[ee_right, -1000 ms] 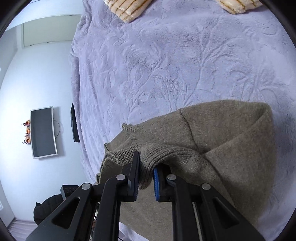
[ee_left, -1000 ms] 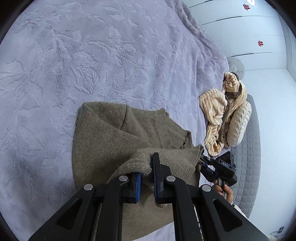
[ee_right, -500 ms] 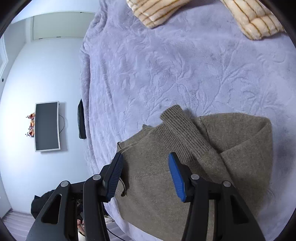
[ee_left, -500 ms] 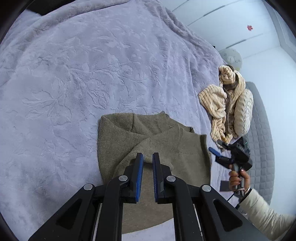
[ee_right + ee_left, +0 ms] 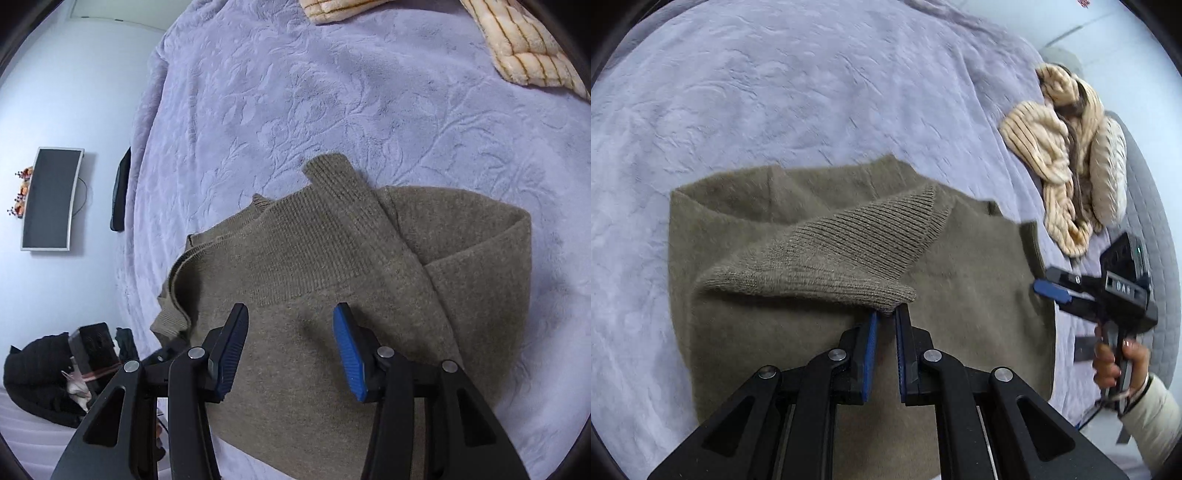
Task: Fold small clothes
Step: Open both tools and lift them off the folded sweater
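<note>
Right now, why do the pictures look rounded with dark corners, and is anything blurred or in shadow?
Both wrist views are fisheye, so edges bend and corners go black. In the left wrist view the cream ribbed plush blanket and lilac embossed bedspread look motion-smeared. The right wrist view is sharper; the open right gripper casts a soft shadow on the olive knitted sweater. Lighting is even, no glare.

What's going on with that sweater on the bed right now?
A person is folding an olive knit sweater on a lavender blanket with a handheld tool in each hand. The left tool is shut on the ribbed sleeve, holding it lifted over the body of the sweater. The right tool has just been opening; its jaws stand apart above the sweater with nothing between them. A cream plush throw lies bunched at the bed's edge.
</note>
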The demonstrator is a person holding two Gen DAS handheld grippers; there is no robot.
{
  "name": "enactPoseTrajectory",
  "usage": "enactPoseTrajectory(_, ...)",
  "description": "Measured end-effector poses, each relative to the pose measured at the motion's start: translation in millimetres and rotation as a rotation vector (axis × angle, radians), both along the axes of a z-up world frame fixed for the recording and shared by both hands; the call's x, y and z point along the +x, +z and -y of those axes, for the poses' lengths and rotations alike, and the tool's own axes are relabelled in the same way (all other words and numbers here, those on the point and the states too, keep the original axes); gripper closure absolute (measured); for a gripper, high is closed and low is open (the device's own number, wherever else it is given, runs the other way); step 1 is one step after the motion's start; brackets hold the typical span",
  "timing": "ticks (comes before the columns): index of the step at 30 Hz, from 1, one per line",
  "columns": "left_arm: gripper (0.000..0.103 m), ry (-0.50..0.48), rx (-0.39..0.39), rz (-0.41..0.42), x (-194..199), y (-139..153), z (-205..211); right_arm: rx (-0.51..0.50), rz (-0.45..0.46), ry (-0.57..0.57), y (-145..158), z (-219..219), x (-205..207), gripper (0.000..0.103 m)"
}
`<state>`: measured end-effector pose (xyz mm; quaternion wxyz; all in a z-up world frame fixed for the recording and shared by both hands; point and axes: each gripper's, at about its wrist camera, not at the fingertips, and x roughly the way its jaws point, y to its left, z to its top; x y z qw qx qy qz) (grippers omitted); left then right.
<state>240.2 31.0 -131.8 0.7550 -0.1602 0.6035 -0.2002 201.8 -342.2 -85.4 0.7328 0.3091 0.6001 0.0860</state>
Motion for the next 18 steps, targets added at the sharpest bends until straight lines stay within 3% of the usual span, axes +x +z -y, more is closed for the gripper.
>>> enactPoseTrajectory(4,0.094,0.152,0.080,0.038,29,6,-33,-0.131,0.008,-0.070,3,25,11,0.051)
enactPoseTrajectory(6,0.094,0.191,0.099,0.050,33,13,-47,-0.144,0.008,-0.120,6,40,9,0.051)
enactPoseTrajectory(10,0.094,0.132,0.232,0.099,22,28,-50,-0.169,0.024,-0.118,23,53,-3,0.051)
enactPoseTrajectory(14,0.094,0.099,0.292,0.110,1,28,-50,-0.205,0.022,-0.086,32,50,-22,0.049)
enactPoseTrajectory(16,0.051,0.125,0.278,0.101,-12,28,-55,-0.184,0.021,-0.092,35,48,-35,0.043)
enactPoseTrajectory(17,0.004,0.153,0.272,0.094,-20,27,-57,-0.175,0.019,-0.095,35,48,-42,0.043)
enactPoseTrajectory(18,0.000,0.178,0.277,0.103,-28,29,-58,-0.168,0.014,-0.095,35,47,-50,0.043)
